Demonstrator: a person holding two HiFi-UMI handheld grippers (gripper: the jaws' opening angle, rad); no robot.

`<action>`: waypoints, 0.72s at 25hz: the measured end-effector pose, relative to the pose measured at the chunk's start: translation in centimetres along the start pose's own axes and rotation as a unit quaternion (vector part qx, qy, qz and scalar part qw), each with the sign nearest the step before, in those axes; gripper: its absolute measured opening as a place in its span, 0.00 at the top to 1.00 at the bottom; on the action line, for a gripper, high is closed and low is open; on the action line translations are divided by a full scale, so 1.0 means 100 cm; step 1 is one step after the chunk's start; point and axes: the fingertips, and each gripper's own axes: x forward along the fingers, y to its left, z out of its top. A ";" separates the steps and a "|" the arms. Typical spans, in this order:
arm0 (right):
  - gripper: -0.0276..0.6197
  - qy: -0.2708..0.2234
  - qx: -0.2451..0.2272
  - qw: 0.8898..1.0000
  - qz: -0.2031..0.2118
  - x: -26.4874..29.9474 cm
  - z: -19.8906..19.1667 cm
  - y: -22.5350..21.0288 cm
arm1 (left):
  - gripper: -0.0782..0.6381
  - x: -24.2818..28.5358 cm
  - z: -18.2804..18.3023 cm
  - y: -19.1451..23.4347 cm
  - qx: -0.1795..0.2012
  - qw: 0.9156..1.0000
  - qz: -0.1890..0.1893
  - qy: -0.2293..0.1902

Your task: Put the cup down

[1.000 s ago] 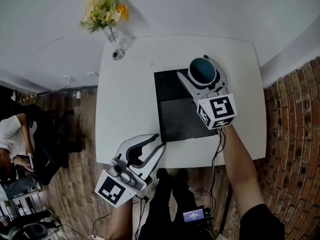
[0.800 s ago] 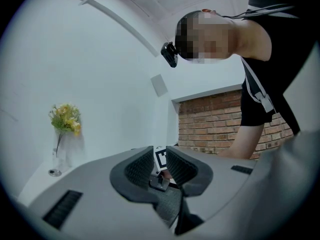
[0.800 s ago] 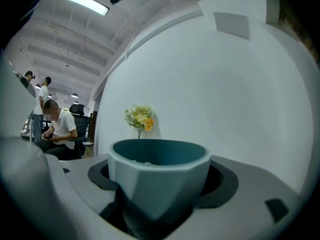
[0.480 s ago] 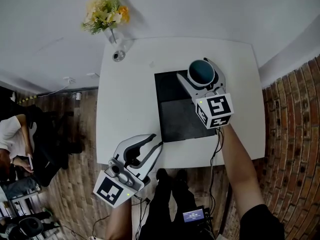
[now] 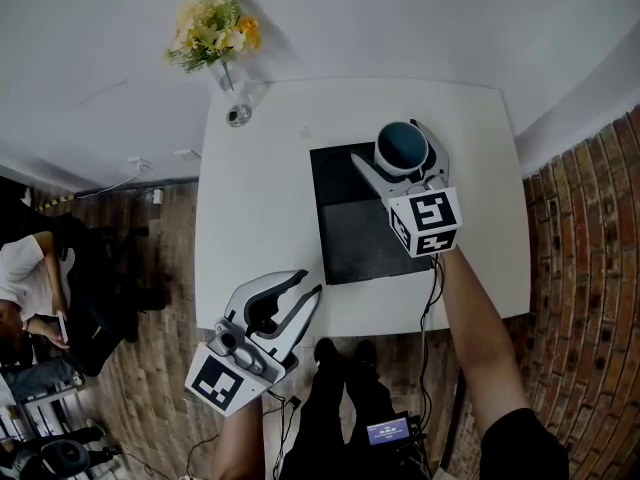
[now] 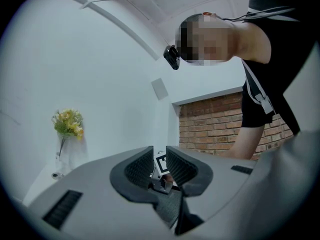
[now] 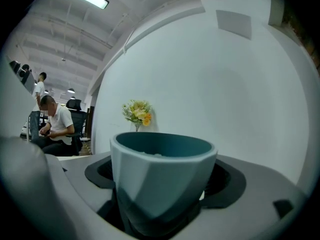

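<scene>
Right tool (image 5: 405, 140) stood with its jaws spread wide around the teal faceted cup (image 7: 162, 176). They had just been opening, and dark gaps showed between the pads and the cup's sides, so nothing was gripped. From the head view, the cup sat over the far right corner of the black rectangular mat (image 5: 345, 238) on the white square tabletop (image 5: 255, 198); whether its base touched the mat could not be told. Left tool (image 6: 159, 156) hung past the tabletop's near edge, well apart from the cup, its jaws a narrow gap apart and empty. A clear vase of yellow flowers (image 5: 212, 26) stood at the far left corner.
</scene>
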 end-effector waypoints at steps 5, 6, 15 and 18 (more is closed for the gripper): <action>0.25 0.003 -0.001 1.000 -0.003 -0.004 -0.001 -0.001 | 0.78 0.000 0.003 -0.001 0.001 1.000 -0.001 -0.003; 0.25 0.003 0.000 1.000 -0.005 -0.005 -0.001 -0.002 | 0.78 0.000 0.003 -0.001 0.001 1.000 -0.002 -0.003; 0.25 -0.001 0.009 1.000 -0.010 -0.014 0.006 -0.003 | 0.78 -0.001 0.007 -0.007 0.005 1.000 -0.005 -0.005; 0.25 0.002 0.010 1.000 -0.009 -0.017 0.005 -0.001 | 0.78 -0.002 0.010 -0.009 0.007 1.000 -0.005 -0.006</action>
